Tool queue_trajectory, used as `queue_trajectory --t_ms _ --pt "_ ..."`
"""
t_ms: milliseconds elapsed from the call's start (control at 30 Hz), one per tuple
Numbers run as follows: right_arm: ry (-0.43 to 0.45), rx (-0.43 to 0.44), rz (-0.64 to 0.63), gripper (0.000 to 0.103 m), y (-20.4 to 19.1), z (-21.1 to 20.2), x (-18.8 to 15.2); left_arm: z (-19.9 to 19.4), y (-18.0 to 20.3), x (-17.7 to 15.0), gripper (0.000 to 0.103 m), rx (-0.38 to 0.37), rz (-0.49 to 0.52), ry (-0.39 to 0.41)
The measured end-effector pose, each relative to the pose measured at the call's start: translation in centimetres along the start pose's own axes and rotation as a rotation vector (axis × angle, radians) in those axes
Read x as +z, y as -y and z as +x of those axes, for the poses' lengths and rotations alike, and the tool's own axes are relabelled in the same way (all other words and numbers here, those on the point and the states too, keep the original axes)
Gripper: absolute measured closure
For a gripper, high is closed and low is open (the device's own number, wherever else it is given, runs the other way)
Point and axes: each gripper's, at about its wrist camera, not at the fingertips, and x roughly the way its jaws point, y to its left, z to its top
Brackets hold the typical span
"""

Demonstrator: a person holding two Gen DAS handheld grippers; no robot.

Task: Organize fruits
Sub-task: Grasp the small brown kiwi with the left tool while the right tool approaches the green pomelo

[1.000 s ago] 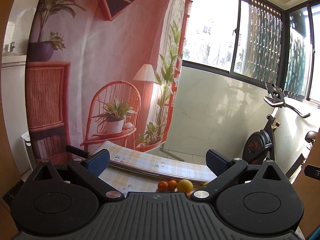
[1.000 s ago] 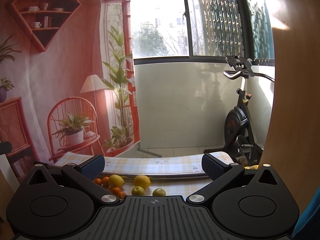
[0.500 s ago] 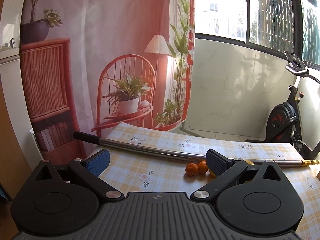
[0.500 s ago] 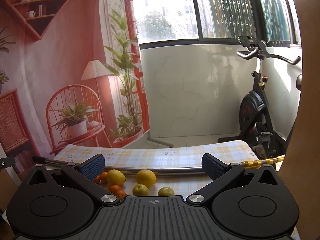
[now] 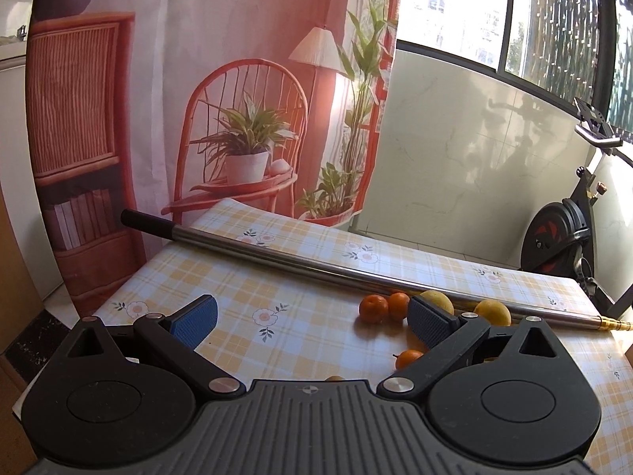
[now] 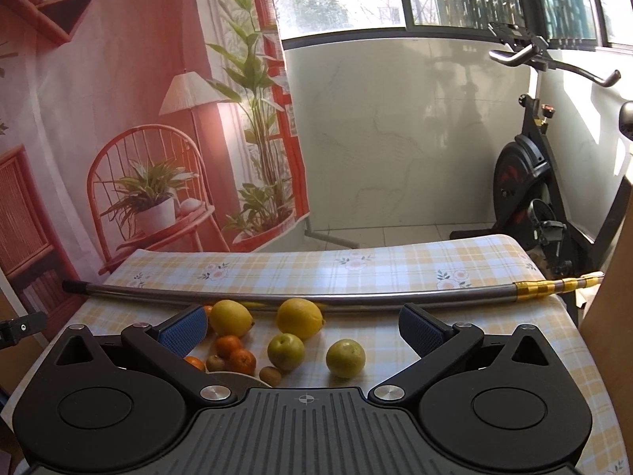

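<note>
Both spread claws [image 5: 312, 320] [image 6: 302, 326] dipped toward two lemons [image 6: 230, 318], two green apples [image 6: 286, 351].

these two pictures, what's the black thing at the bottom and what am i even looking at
The black shape is a hand-held gripper; a person carries one in each hand, each with a wide-angle camera looking forward between its two blue-padded fingers. One picture comes from the left gripper, the other from the right gripper. Both are open and hold nothing. Ahead is a table with a checked cloth. On it lie a long metal pole, two lemons, two green apples, some small oranges and small brown fruits, possibly kiwis. A pale plate rim peeks out below.
</note>
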Motion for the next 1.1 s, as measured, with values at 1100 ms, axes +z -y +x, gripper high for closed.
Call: queue_trajectory --t_ms 1100 --pt "-0.129 -0.001 0.006 0.002 0.0 7.3 -1.8 7.1 -1.0 -3.4 0.029 -0.065 0.044 -0.192"
